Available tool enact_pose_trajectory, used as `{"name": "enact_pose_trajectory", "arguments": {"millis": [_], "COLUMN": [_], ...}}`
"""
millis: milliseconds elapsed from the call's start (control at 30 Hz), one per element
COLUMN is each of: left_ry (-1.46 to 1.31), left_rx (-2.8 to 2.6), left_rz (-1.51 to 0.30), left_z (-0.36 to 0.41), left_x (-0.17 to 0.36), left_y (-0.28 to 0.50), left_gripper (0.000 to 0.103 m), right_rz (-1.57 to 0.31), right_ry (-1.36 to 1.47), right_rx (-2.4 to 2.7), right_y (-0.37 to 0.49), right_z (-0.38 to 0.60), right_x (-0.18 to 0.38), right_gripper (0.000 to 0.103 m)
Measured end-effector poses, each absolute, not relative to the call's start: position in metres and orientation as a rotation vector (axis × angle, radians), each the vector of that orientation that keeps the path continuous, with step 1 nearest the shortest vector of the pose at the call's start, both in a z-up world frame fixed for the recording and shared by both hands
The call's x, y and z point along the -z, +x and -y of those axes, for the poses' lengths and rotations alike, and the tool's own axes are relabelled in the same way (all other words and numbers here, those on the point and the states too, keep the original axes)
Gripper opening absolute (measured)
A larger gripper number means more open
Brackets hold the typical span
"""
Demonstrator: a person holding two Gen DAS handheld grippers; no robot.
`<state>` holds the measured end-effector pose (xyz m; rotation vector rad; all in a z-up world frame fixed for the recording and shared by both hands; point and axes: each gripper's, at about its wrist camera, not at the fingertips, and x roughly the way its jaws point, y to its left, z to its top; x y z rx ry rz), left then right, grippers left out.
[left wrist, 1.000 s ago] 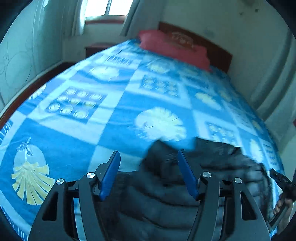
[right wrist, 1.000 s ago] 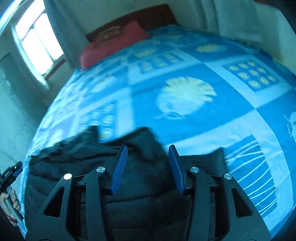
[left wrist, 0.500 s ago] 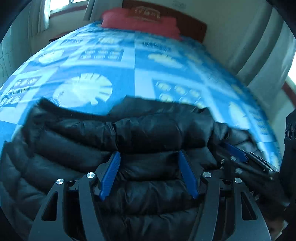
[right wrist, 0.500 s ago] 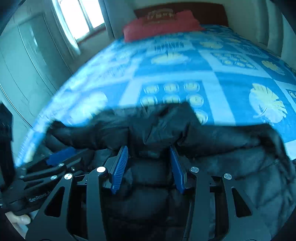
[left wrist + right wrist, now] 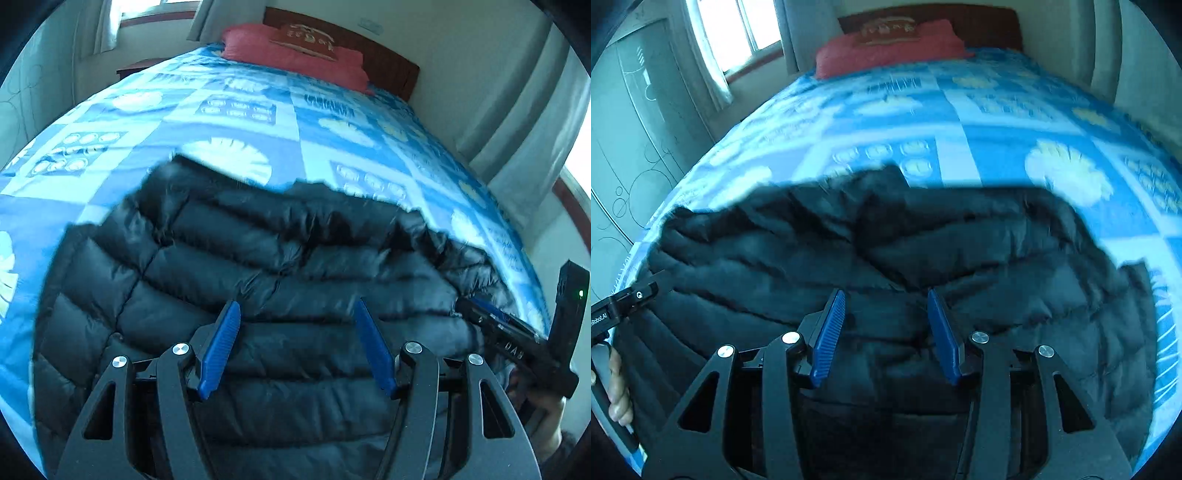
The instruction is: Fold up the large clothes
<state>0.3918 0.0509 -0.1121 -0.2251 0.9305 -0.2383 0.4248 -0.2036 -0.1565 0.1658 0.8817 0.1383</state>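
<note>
A black quilted puffer jacket (image 5: 280, 266) lies spread across the near end of a bed with a blue patterned cover (image 5: 236, 110). My left gripper (image 5: 297, 314) is open, its blue fingers over the jacket's lower part, holding nothing. In the right wrist view the jacket (image 5: 923, 240) fills the lower half. My right gripper (image 5: 886, 299) is open above a crease in the jacket, empty. The right gripper also shows at the right edge of the left wrist view (image 5: 517, 332); the left gripper shows at the left edge of the right wrist view (image 5: 624, 302).
A red pillow (image 5: 295, 48) lies against the dark wooden headboard (image 5: 388, 70) at the far end. A window with curtains (image 5: 738, 40) and a wardrobe (image 5: 635, 140) stand to the left. A wall and curtains (image 5: 517, 122) stand to the right of the bed.
Both views swung from the bed's sides toward the headboard. The jacket now lies wide under both grippers. Both grippers stayed open.
</note>
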Motion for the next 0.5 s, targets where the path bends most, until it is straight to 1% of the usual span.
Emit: {"name": "enact_pose_trajectory", "arguments": {"millis": [67,233,300,367,433,500], "left_ry": [-0.194,-0.178,-0.185,-0.179,-0.155,-0.185], "left_rx": [0.223,0.233,0.222,0.241,0.238,0.236], "left_rz": [-0.922,-0.834,-0.850,-0.877,-0.871,-0.864], "left_z": [-0.046,-0.055,-0.066,-0.067,-0.064,-0.068], "left_x": [0.114,0.086,0.097,0.113,0.113,0.101], "left_y": [0.392,0.350,0.340,0.344,0.344,0.336], "left_gripper": [0.064,0.064,0.064,0.064,0.064,0.064], "right_rz": [-0.878,-0.829,-0.848,-0.862,-0.848,-0.834], "right_ry": [0.187,0.192,0.169,0.173,0.189,0.254], "right_rx": [-0.141,-0.083,-0.030,-0.053,-0.064,-0.049], "right_y": [0.422,0.377,0.366,0.364,0.361,0.347], "right_z": [0.207,0.227,0.236,0.241,0.243,0.251], "right_x": [0.153,0.129,0.139,0.158,0.156,0.142], "right_gripper": [0.046,0.048,0.052,0.052,0.052,0.052]}}
